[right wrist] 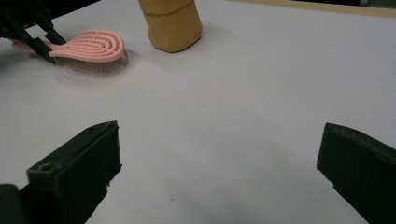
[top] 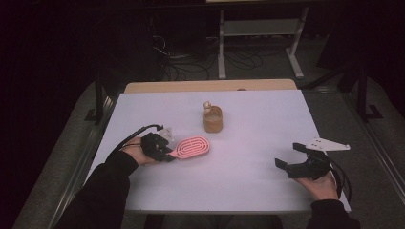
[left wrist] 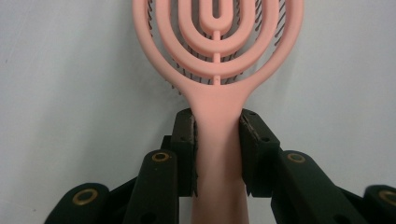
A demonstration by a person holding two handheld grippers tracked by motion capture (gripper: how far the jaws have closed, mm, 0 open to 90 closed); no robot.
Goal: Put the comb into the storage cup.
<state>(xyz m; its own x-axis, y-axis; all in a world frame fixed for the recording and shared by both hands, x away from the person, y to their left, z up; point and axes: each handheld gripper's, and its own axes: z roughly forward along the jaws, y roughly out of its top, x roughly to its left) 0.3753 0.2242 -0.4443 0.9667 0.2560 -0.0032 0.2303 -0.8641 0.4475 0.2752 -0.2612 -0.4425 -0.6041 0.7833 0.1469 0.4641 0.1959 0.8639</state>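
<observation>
One step looks done: the left gripper [left wrist: 217, 154] pinches the pink hairbrush [left wrist: 218, 56] by its handle, bristles down on the white table [top: 258, 157] (near the tan cup [top: 213, 119]). Lifting remains; the right gripper [top: 292, 156] waits, jaws spread.

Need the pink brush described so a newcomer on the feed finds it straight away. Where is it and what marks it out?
Start at the white table and look to its left half, in front of the tan cup. The pink brush lies there bristles down, its handle clamped in the left gripper. It is the only pink thing, with an oval head of nested loops.
</observation>
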